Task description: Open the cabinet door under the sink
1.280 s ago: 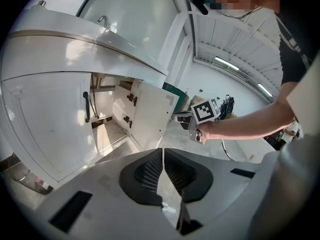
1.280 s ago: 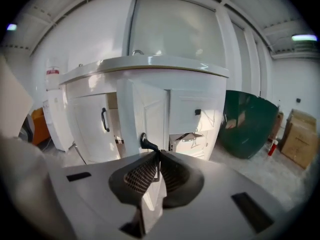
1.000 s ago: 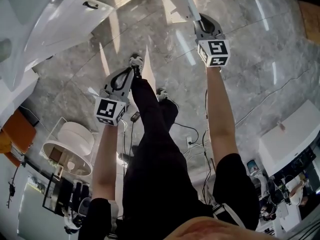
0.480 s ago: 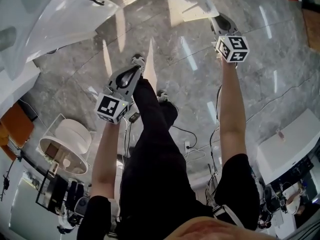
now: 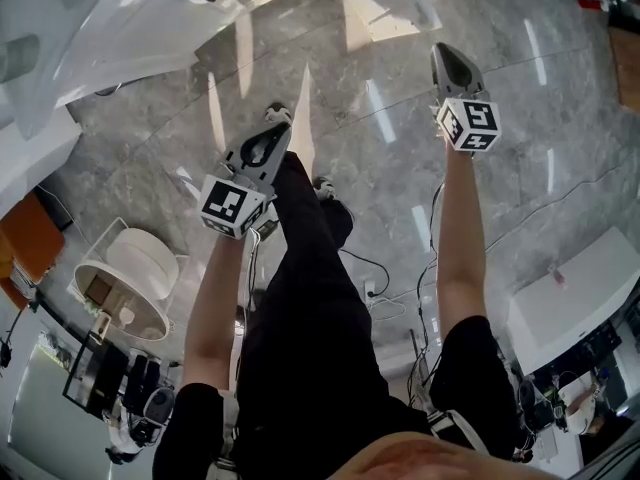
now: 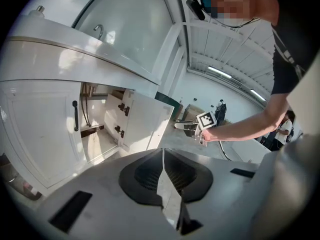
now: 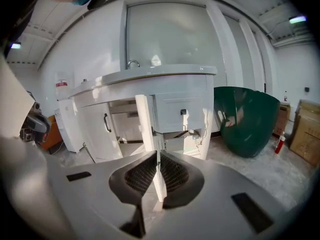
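The white sink cabinet [image 6: 45, 74] has its left door [image 6: 35, 134] closed, with a black handle [image 6: 75, 115]. Its right door [image 6: 142, 126] stands swung open, showing pipes inside. In the right gripper view that open door [image 7: 145, 116] is edge-on, straight ahead of my right gripper [image 7: 158, 155], which is shut, empty and apart from it. My left gripper [image 6: 163, 152] is also shut on nothing and points at the cabinet from farther back. In the head view the open door [image 5: 385, 8] lies beyond the right gripper [image 5: 441, 54]; the left gripper [image 5: 278, 133] hangs lower left.
A dark green tub [image 7: 247, 119] stands right of the cabinet, with a red extinguisher [image 7: 279, 145] and cardboard boxes [image 7: 306, 124] beyond. A white round stand [image 5: 135, 278] sits left of my legs, cables [image 5: 390, 268] lie on the floor, and a white unit [image 5: 570, 293] is at right.
My right gripper has drawn back from the door's edge, toward me and to the right. The door stays swung open. The left gripper has barely shifted.
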`<state>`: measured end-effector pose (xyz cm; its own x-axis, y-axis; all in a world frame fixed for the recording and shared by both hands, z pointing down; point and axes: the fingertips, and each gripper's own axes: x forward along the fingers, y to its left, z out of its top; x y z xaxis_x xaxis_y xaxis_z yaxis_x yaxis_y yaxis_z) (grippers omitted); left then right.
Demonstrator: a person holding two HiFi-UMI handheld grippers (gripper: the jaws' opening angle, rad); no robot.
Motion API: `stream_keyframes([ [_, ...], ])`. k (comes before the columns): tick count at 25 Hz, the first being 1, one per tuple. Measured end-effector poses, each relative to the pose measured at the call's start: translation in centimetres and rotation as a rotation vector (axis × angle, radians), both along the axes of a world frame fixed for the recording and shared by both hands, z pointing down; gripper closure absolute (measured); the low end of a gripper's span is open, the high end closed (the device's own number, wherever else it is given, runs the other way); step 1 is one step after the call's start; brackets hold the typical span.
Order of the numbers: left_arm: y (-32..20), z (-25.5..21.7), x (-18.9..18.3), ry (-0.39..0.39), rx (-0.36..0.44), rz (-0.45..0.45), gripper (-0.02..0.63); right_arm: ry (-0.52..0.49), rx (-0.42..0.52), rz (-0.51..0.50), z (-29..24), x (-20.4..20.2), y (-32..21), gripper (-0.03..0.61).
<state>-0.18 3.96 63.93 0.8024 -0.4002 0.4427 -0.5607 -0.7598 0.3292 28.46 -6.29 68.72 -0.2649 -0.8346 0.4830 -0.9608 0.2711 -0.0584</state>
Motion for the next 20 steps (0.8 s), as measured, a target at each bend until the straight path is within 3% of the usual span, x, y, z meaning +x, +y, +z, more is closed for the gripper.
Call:
stream_keyframes([
  [7, 0.5, -4.3, -0.3, 0.000, 0.024, -0.045, 0.594, -0.039, -0.013, -0.039, -5.9, -5.3, 7.0, 0.502],
  [14, 0.2, -12.1, -0.3, 0.003, 0.048, -0.113, 0.594, -0.054, -0.110, -0.237, -15.0, -11.7, 11.5, 0.502],
  [20, 2.9, -18.1, -1.8, 0.016, 0.068, -0.139, 0.594, 0.011, -0.063, -0.291, -23.1, -14.3, 13.4, 0.502],
])
